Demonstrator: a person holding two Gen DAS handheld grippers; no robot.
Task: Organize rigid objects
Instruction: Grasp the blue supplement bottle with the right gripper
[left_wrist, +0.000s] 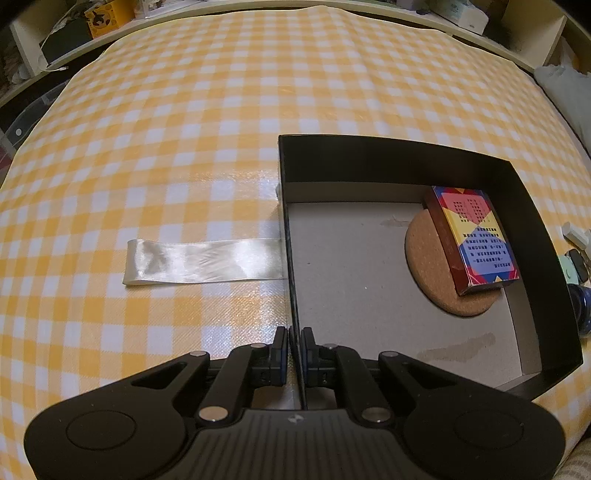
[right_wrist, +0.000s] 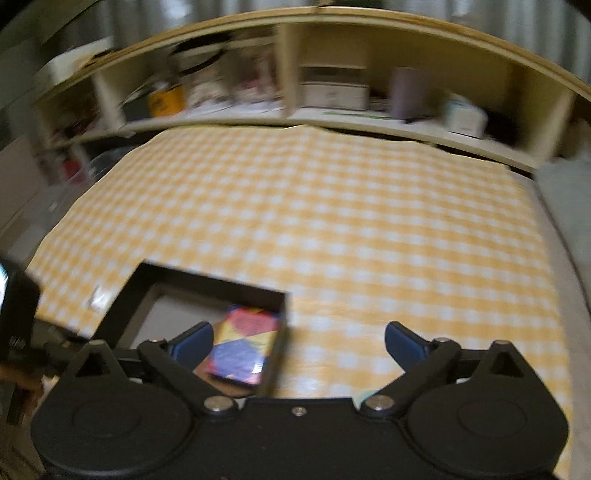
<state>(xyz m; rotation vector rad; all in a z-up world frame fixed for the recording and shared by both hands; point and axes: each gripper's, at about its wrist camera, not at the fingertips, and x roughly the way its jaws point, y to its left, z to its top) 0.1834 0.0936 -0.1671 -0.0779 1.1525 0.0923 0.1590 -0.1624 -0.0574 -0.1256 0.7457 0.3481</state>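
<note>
A black box (left_wrist: 399, 147) with a grey floor stands on the yellow checked cloth. My left gripper (left_wrist: 294, 338) is shut on its thin left wall, one pad on each side. Inside, at the right, a colourful card pack (left_wrist: 476, 236) lies partly on a round cork coaster (left_wrist: 428, 266). The right wrist view is blurred. There my right gripper (right_wrist: 299, 332) is open wide with nothing between its fingers, above the right wall of the black box (right_wrist: 207, 282). The card pack (right_wrist: 243, 343) shows just beside its left finger.
A flat white satin ribbon (left_wrist: 203, 262) runs from under the box out to the left. Several small items (left_wrist: 576, 258) lie off the box's right side. A cluttered shelf (right_wrist: 295, 74) runs along the far edge of the cloth. A dark device (right_wrist: 14, 314) shows at the left edge.
</note>
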